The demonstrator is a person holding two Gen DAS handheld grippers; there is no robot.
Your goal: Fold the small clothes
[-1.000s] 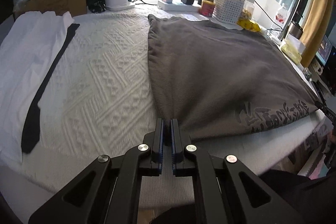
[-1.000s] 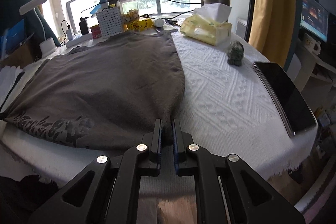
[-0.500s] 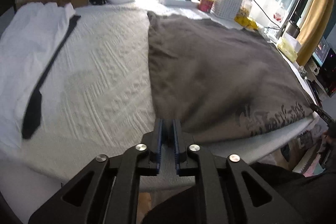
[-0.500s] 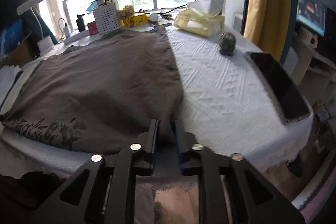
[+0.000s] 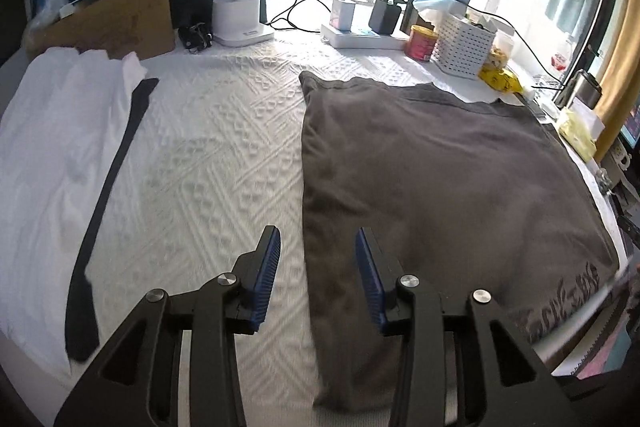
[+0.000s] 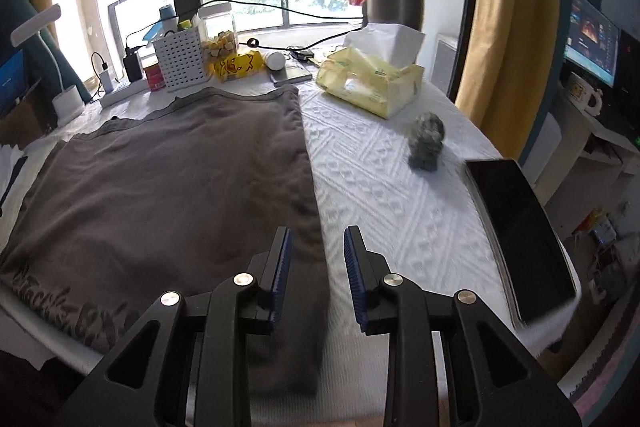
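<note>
Shirt point(image 5: 440, 179) edges between both open jaws

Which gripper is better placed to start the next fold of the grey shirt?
Neither clearly: the left gripper and the right gripper both hang open, each straddling its own side edge of the grey shirt.

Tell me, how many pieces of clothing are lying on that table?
2. A grey T-shirt lies spread flat between both open grippers, and a white garment with a dark strip across it lies at the left side. More may be hidden beyond view.
</note>
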